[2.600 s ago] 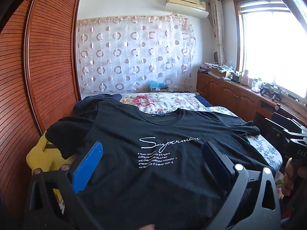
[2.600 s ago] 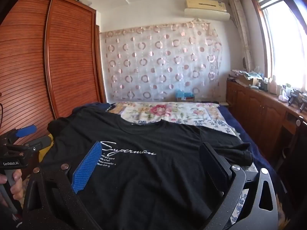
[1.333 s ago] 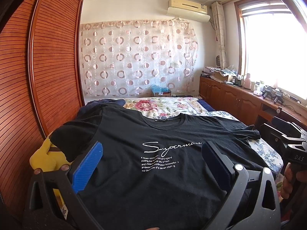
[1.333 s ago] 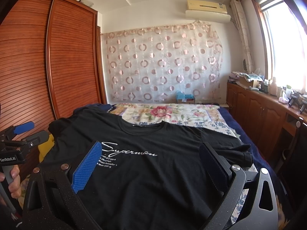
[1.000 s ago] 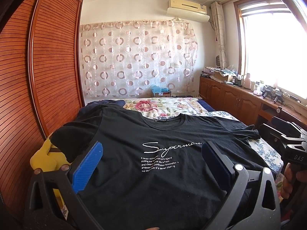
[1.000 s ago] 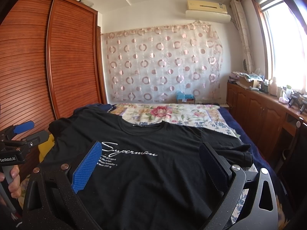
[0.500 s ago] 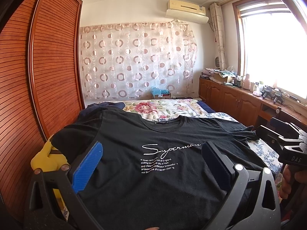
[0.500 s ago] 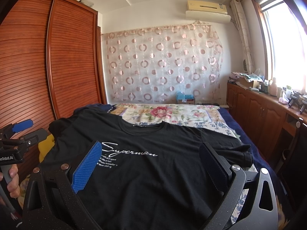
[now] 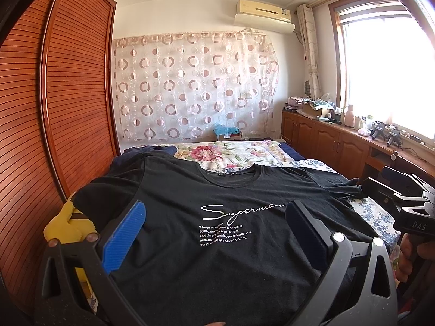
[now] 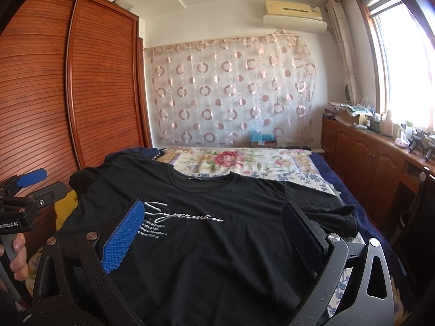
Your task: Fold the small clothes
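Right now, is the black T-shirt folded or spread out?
Spread out: the black T-shirt lies front-up on the bed, print and neckline showing, both sleeves out.

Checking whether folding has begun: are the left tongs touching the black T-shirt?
Cannot tell. In the left wrist view the open left tongs frame the T-shirt, but looking along the fingers shows neither contact nor gap.

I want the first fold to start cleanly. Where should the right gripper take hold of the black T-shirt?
Probably the right sleeve. The black T-shirt lies flat, print up, collar away, so its middle offers no edge. That sleeve is bunched at the bed's right side, giving a raised lip. Bring the open right gripper in from the right, low.
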### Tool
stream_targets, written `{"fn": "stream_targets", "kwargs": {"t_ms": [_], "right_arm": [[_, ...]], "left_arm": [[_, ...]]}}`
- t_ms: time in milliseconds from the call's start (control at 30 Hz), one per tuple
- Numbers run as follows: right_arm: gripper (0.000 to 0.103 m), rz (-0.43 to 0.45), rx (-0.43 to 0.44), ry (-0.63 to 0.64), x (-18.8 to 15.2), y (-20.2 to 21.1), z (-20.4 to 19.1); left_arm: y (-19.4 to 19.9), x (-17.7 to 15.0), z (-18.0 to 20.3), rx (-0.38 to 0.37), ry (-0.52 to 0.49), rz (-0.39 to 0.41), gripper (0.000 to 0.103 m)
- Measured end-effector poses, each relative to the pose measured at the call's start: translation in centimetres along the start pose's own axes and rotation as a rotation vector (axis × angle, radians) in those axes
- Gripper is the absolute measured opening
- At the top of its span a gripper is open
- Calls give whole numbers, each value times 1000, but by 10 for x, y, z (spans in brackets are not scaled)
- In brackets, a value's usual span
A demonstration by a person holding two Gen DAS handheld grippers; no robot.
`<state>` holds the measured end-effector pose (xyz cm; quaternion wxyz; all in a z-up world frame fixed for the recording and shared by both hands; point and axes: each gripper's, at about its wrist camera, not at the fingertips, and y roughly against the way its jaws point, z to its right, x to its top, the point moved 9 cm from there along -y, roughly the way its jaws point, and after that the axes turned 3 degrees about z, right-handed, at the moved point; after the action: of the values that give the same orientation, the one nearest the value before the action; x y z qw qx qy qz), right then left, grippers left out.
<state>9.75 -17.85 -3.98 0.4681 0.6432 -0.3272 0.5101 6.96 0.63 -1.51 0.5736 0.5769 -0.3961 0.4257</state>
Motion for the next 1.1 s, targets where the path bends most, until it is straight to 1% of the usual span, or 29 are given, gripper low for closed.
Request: {"fn": "stream_targets", "kwargs": {"t_ms": [433,633,733,933,1100], "right_arm": [[103,-1,-1,1,0,-1,1],[103,-13,14,-6,-9,-1,-5],[103,-26,25,-5,-12,-3,-2],[103,-67,70,5,-20,-30,-9],[103,-115,101,19,-33,-53,-10]], "left_arm": [[1,1,2,4,-3,-3,103],[-9,-8,-6,7,5,-33,103],[-18,-15,-17,17,8,-56,103],[-35,-29,-45,44,-1,-95,103],[-53,-37,-85,70,18,-131,103]]}}
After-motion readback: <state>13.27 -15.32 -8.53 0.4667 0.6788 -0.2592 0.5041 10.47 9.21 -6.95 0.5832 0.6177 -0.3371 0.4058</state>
